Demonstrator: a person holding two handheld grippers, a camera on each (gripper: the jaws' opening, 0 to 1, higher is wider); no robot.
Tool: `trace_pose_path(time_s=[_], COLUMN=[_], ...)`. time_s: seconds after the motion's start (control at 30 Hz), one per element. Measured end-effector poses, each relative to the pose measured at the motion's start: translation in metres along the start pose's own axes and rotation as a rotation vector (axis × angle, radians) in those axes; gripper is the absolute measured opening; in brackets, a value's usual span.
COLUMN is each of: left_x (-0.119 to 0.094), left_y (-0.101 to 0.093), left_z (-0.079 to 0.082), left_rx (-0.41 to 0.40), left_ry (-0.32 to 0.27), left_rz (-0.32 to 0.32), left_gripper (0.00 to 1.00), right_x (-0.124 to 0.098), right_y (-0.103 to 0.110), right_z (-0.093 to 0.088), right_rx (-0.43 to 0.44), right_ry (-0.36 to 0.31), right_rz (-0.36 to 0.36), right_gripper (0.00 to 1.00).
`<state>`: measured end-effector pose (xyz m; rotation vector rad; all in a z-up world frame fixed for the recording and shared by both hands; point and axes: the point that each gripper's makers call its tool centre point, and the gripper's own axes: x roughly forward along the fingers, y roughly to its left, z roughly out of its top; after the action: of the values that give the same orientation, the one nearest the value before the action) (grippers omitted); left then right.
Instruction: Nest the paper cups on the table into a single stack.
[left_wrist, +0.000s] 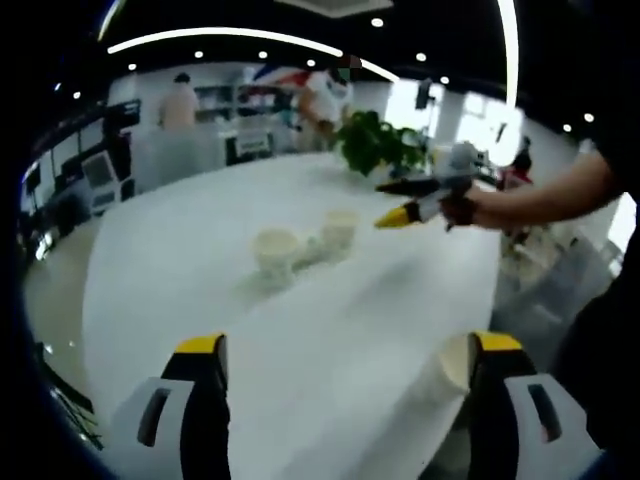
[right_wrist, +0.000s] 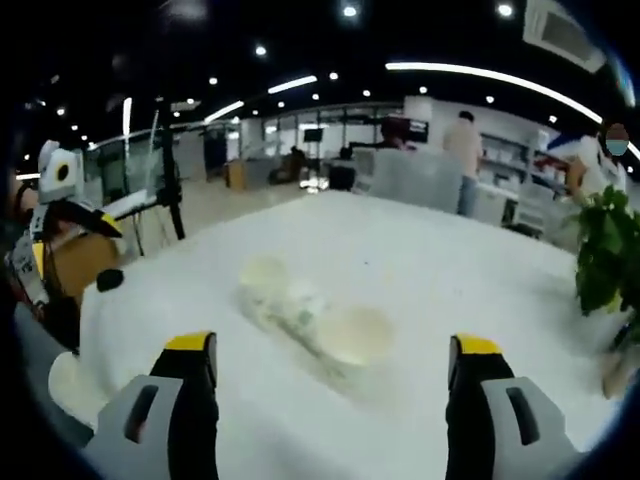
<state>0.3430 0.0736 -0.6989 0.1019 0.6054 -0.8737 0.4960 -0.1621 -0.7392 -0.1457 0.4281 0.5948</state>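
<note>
Three pale paper cups sit close together on the white table (left_wrist: 180, 260). In the left gripper view one cup (left_wrist: 277, 250) is nearest, another cup (left_wrist: 340, 228) stands behind it, and a third is blurred between them. In the right gripper view they form a row: a far cup (right_wrist: 265, 275), a middle cup (right_wrist: 301, 305) and a near cup (right_wrist: 360, 335) with its mouth towards me. My right gripper (right_wrist: 335, 350) is open just short of that row. It also appears, held by a hand, as the right gripper (left_wrist: 392, 203) beside the cups. My left gripper (left_wrist: 347, 345) is open over the tablecloth.
A potted plant (left_wrist: 378, 142) stands at the table's far side, also seen as the plant (right_wrist: 608, 250). A pale round cup-like shape (left_wrist: 450, 362) lies at the table edge by my left gripper's right jaw. People stand by counters behind. The left gripper (right_wrist: 70, 240) shows at the left edge.
</note>
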Motion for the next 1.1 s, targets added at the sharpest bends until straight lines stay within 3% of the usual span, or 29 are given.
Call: trace_pose_path(time_s=[0.3, 0.63, 1.1], left_x=[0.002, 0.000, -0.003], left_y=[0.002, 0.010, 0.009], left_z=[0.000, 0.001, 0.002], left_rx=[-0.027, -0.044, -0.073], left_ry=[-0.013, -0.027, -0.052], left_rz=[0.030, 0.055, 0.069], left_gripper=[0.99, 0.99, 0.99], right_x=[0.031, 0.050, 0.056], right_y=[-0.013, -0.023, -0.017], right_z=[-0.017, -0.017, -0.031], right_rx=[-0.030, -0.030, -0.048], right_ry=[0.053, 0.064, 0.087], right_rz=[0.037, 0.062, 0.106], right_gripper=[0.75, 0.68, 0.48])
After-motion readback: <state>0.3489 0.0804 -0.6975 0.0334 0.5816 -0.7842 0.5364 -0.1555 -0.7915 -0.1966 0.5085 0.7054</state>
